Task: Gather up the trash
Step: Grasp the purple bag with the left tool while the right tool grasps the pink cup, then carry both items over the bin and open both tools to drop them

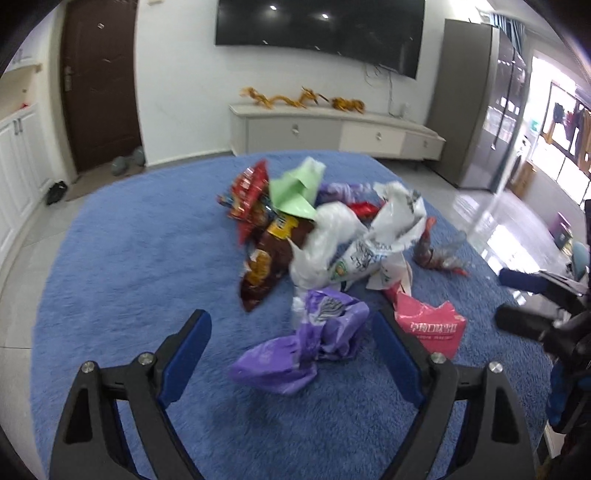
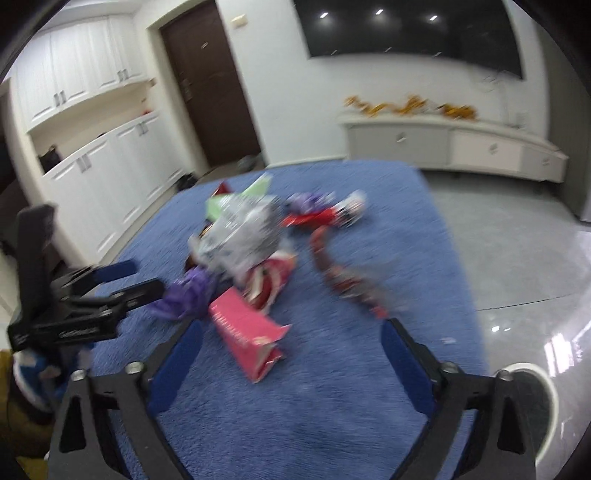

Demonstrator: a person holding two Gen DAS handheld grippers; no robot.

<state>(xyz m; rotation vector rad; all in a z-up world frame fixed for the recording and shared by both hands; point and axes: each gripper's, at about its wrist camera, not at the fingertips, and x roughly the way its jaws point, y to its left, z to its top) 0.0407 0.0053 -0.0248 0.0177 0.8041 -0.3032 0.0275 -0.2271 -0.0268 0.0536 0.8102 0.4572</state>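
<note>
Blue shaggy rug [image 1: 147, 258] covering a raised flat surface, with grey glossy floor tiles [image 2: 517, 251] around it; I cannot tell what lies beneath the rug. Room behind: dark wall-mounted television [image 1: 317, 26], low white media cabinet [image 1: 332, 133] carrying golden dragon ornaments [image 1: 295, 98], brown door [image 1: 99, 81], and white cupboards [image 2: 92, 122] along one wall.

Trash sits heaped near the rug's middle: crumpled purple plastic bag [image 1: 303, 343] nearest my left tongs [image 1: 291, 332], pink torn carton [image 1: 428, 328] just beside it, white printed plastic bags [image 1: 354, 240], brown snack wrapper [image 1: 266, 266], red snack wrapper [image 1: 251, 192], and green folded paper [image 1: 295, 192] on top at the rear. A red-and-clear crumpled wrapper [image 1: 439, 251] lies apart to one side.

My left tongs are spread, with the purple bag between the fingers, ungripped. My right tongs [image 2: 291, 332] are likewise spread, empty, over the rug, the pink carton in front of them. The right-wrist view is motion-blurred.
</note>
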